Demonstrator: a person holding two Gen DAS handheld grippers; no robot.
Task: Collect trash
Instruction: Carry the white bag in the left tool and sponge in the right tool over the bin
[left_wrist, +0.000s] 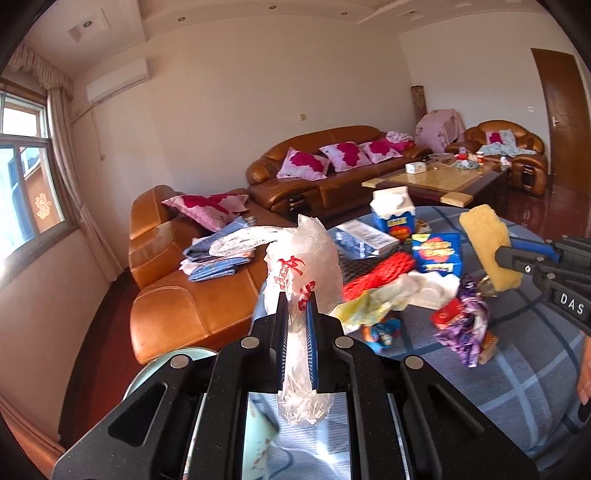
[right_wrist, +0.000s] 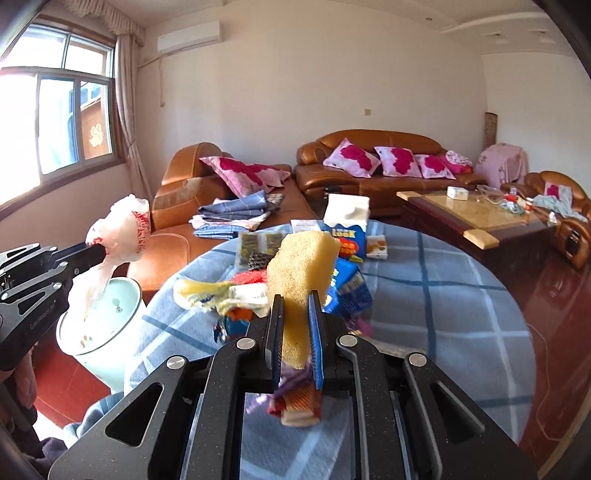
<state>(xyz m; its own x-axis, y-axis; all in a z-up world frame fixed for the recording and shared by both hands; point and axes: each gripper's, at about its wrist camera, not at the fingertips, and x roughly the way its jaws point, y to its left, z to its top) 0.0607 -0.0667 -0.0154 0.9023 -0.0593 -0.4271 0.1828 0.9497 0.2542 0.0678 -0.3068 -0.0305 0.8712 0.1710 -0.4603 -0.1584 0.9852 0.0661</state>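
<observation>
My left gripper (left_wrist: 297, 299) is shut on a clear plastic bag (left_wrist: 303, 269) with red print. In the right wrist view the left gripper (right_wrist: 98, 251) holds that bag (right_wrist: 122, 229) just above the pale green bin (right_wrist: 101, 332) left of the table. My right gripper (right_wrist: 295, 301) is shut on a yellow sponge (right_wrist: 303, 266) and holds it above the trash pile. The sponge also shows in the left wrist view (left_wrist: 487, 247), in the right gripper (left_wrist: 508, 254). Trash on the blue checked tablecloth (left_wrist: 517, 369): red net (left_wrist: 376, 273), blue boxes (left_wrist: 437, 254), purple wrapper (left_wrist: 465, 325), white-blue carton (left_wrist: 391, 214).
Brown leather sofas (right_wrist: 369, 166) with pink pillows stand behind the table. Folded blue cloths (left_wrist: 214, 254) lie on the near sofa. A wooden coffee table (right_wrist: 472, 210) with small items stands at the right. The bin rim shows in the left wrist view (left_wrist: 159, 369).
</observation>
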